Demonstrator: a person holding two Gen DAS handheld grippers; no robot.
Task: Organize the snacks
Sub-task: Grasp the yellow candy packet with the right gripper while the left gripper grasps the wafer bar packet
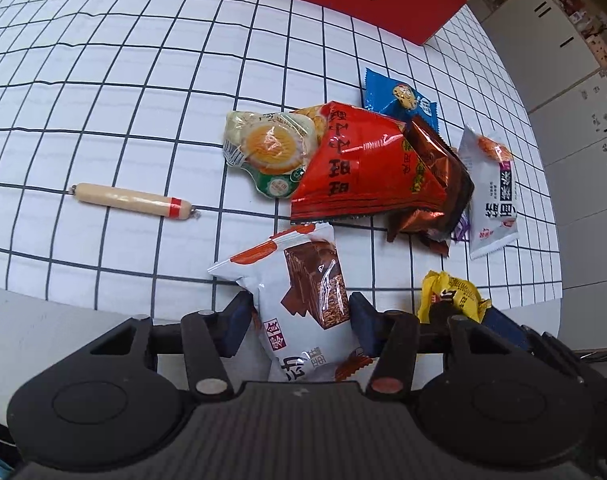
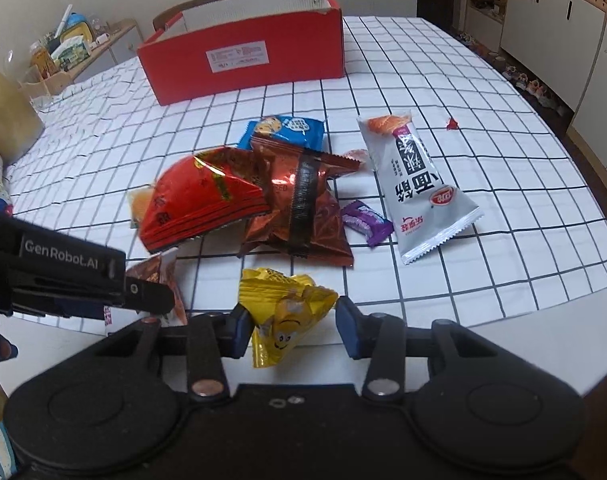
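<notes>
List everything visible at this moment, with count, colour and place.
Open cardboard box: 1, red, far end of table.
Checked tablecloth: 1, white with black grid, covers table.
Sausage stick: 1, beige with red band, left of pile.
Foil snack bag: 1, red, pile centre.
Crinkled foil packet: 1, copper-brown, pile centre.
Cookie pouch: 1, blue, behind pile.
Long noodle-snack sachet: 1, white-grey, right of pile.
Small candy: 1, purple, beside sachet.
Egg-picture pack: 1, clear-green, left of pile.
White cake packet: 1, between left gripper's fingers.
Yellow wrapper: 1, between right gripper's fingers.
Left gripper: black, blue pads.
Right gripper: black, blue pads.

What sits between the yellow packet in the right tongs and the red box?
The snack pile does: the brown foil packet, red packet and blue cookie packet lie on the checked tablecloth between the yellow packet and the red box.
</notes>
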